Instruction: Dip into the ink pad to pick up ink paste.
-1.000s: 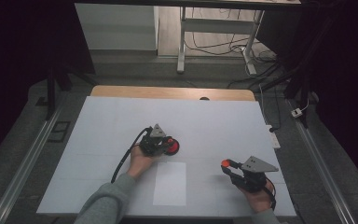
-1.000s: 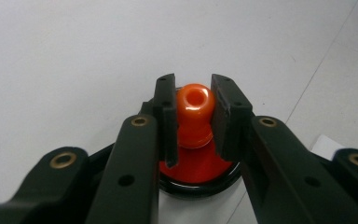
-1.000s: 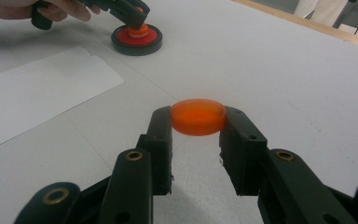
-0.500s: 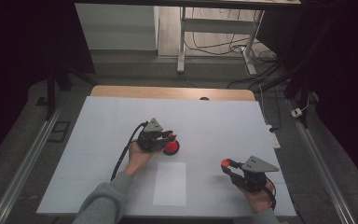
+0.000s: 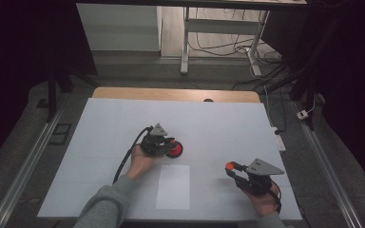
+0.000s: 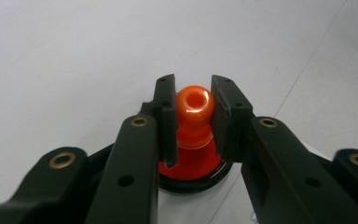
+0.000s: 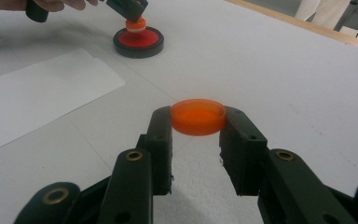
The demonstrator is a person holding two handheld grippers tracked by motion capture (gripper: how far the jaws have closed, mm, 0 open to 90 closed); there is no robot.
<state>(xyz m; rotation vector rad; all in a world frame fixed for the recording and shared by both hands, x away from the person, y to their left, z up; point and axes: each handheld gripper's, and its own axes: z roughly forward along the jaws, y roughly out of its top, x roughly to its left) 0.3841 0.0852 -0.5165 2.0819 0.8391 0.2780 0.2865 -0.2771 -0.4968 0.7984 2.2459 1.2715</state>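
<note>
1. Left hand-held gripper (image 6: 193, 112): jaws closed narrowly on the orange knob (image 6: 195, 103) of a red disc with a black rim (image 6: 193, 179), which stands on the white bench (image 5: 218, 128) just above a paper sheet (image 5: 173, 186). The jaws hide most of the disc in the left gripper view.
2. Right hand-held gripper (image 7: 198, 122): jaws clamp a shallow orange cap (image 7: 198, 116) above the bench at the near right; its underside is hidden.
3. Both forearms are cut off at the bottom edge of the high view.

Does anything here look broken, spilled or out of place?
Nothing stands out. The left gripper grips an orange knob on its red base; the right gripper holds an orange cap level.
</note>
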